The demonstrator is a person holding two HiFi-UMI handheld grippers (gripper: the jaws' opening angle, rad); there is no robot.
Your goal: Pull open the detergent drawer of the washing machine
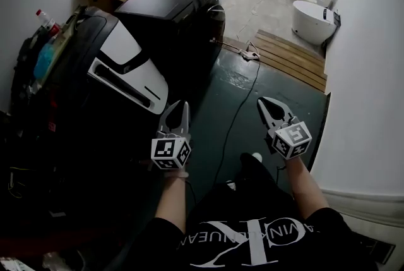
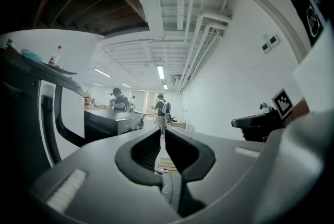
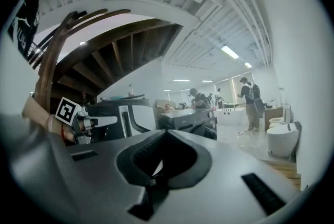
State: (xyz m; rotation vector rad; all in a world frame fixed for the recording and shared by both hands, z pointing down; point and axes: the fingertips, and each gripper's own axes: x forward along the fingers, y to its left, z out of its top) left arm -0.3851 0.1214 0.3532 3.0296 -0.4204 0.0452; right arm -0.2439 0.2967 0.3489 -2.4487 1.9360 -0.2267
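Both left hand-held gripper point(image 1: 179, 103) and right hand-held gripper point(image 1: 263, 102) hover closed, empty.

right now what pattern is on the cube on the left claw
Black square markers on white faces; the cube shows best in the head view.

Bright ceiling strips point(image 2: 160, 72), dim head view, fisheye-warped edges

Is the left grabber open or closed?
Closed. In its own view, the left gripper has its two jaws together at the tips, with nothing between them.
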